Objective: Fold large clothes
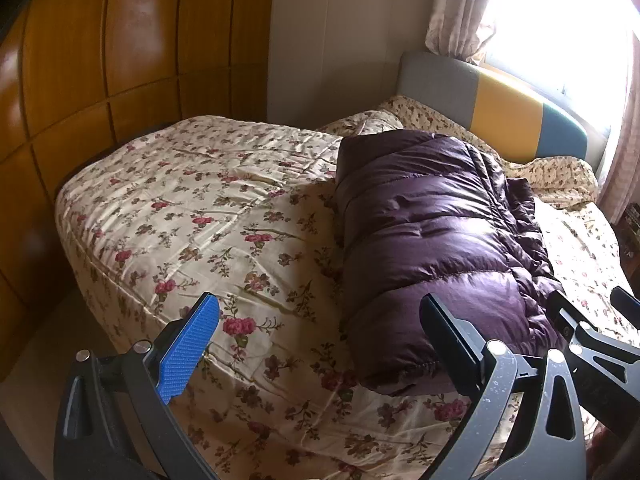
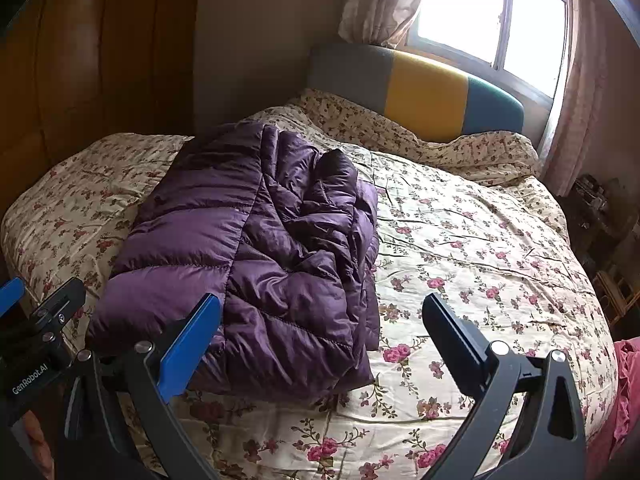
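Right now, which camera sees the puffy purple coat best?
The right wrist view: the purple coat lies almost whole on the flowery bedspread, with only its near edge behind a blue finger. The left wrist view shows it from the side, so its crumpled far half is mostly hidden.

A glossy purple quilted down jacket (image 2: 256,248) lies on a cream bedspread (image 2: 480,248) with pink roses; the headboard (image 2: 424,96) is grey, yellow and teal.

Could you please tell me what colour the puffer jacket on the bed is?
The jacket is dark purple, shown best in the right wrist view.
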`<state>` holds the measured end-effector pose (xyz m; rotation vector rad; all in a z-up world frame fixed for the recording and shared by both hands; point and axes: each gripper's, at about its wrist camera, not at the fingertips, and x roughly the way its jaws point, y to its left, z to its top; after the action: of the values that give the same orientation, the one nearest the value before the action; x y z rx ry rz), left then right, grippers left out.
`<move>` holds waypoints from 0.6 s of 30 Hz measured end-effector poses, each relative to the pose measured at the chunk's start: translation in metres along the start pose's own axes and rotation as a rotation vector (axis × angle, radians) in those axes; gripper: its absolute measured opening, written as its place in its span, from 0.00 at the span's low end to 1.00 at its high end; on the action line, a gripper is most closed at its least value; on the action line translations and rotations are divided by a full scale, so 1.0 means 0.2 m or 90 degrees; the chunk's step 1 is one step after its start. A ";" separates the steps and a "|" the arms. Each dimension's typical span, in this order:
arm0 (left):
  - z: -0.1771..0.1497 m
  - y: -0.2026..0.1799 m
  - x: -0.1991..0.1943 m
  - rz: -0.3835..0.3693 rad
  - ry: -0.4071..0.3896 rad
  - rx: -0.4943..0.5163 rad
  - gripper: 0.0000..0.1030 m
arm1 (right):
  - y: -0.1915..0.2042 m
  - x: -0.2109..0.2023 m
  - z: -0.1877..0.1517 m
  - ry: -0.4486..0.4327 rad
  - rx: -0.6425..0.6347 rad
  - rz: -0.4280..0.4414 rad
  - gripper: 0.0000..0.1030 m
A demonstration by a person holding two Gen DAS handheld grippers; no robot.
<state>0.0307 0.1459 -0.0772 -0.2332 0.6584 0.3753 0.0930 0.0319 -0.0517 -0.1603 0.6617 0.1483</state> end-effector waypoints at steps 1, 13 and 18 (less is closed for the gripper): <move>0.00 0.00 0.00 0.000 0.000 0.000 0.97 | 0.00 0.00 0.00 0.001 0.000 0.001 0.97; 0.00 -0.02 0.02 -0.002 0.005 0.001 0.97 | 0.00 0.04 0.01 0.011 0.001 0.008 0.97; 0.00 -0.02 0.03 -0.003 0.007 -0.003 0.97 | 0.00 0.05 0.01 0.013 0.000 0.011 0.97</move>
<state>0.0373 0.1451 -0.0808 -0.2407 0.6671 0.3710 0.1014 0.0326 -0.0557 -0.1563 0.6840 0.1628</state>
